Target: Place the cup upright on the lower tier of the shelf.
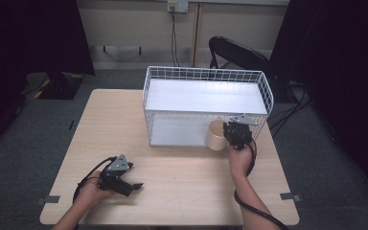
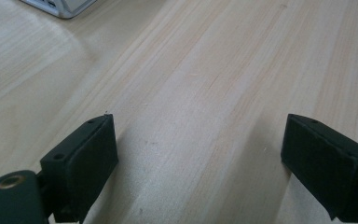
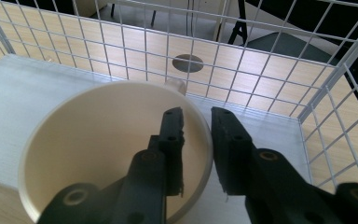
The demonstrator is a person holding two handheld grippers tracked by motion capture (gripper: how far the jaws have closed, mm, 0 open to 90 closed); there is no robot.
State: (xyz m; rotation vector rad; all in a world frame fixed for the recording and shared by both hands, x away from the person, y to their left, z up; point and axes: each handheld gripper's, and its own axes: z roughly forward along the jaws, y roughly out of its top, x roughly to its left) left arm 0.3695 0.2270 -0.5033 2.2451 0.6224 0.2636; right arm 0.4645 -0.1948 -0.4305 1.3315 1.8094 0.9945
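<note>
Pale wood table (image 1: 182, 167), grey carpet, right gripper (image 3: 196, 116) clamping cup (image 3: 88, 140) rim, left gripper (image 2: 200, 154) jaws apart.

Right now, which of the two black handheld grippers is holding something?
The right gripper: its jaws pinch the rim of the cream ceramic cup at the white wire rack. The left gripper is open over bare table.

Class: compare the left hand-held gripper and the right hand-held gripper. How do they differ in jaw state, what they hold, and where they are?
The left hand-held gripper has jaws wide open; the right hand-held gripper is closed on the rim of the cream ceramic cup. The left holds nothing over the bare light wooden table; the right sits at the white wire basket shelf. Both are black, two-jawed and hand-held.
</note>
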